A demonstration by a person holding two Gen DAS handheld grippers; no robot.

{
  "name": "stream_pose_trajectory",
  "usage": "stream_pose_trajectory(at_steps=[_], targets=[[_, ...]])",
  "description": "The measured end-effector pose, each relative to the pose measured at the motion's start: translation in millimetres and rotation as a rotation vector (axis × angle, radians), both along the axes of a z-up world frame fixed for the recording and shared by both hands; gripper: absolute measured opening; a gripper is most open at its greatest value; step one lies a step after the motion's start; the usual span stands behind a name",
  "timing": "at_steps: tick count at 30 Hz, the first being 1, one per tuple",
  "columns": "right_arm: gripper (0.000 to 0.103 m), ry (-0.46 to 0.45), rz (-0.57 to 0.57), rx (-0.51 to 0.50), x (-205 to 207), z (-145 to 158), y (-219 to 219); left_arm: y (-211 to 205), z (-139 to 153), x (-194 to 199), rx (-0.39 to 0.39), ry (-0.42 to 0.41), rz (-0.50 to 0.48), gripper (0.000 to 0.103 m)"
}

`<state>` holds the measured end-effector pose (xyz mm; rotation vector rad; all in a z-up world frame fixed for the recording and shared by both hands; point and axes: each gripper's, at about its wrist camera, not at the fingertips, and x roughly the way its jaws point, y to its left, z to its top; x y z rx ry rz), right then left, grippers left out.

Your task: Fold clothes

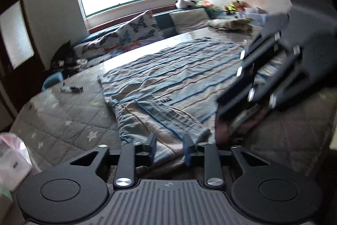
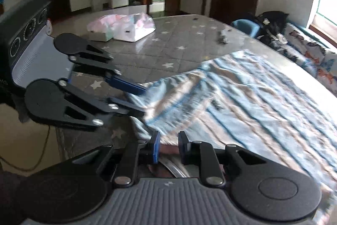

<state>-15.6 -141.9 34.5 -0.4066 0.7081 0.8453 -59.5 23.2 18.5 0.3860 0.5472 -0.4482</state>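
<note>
A: From the left wrist view, we are looking along the left gripper [image 1: 169, 148], its jaws standing apart with nothing pinched between them, hovering over the near edge of the striped garment [image 1: 168, 81]. The garment is lying spread on the grey star-quilted mattress [image 1: 63, 119], one sleeve folded across its near part.

B: And we are seeing the right gripper [image 1: 227, 107] reaching in from the right, its tips blurred over the cloth's right side.

A: From the right wrist view, the right gripper [image 2: 168, 146] is showing a gap between its blue pads, nothing clearly clamped; the striped garment [image 2: 242, 98] is lying just ahead.

B: The left gripper [image 2: 143, 100] is sitting at the cloth's corner, fingers parted; whether it grips cloth we cannot tell. A plastic bag [image 2: 126, 26] is resting well away.
</note>
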Motion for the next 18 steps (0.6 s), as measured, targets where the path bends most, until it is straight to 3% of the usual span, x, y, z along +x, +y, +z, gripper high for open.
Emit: stream_pose_trajectory(at_steps=[5, 10, 15, 18], targets=[[0.019, -0.022, -0.108, -0.051, -13, 8, -43, -3, -4, -13, 0.057, -0.007, -0.07, 0.036], [0.028, 0.001, -0.234, -0.104, -24, 1, -82, -18, -16, -17, 0.106, -0.025, -0.144, 0.036], [0.03, 0.013, -0.309, -0.145, -39, -10, -109, -32, -25, -18, 0.156, -0.082, -0.184, 0.036], [0.032, 0.005, -0.326, -0.169, -47, -16, -117, -32, -20, -14, 0.134, -0.084, -0.169, 0.02]])
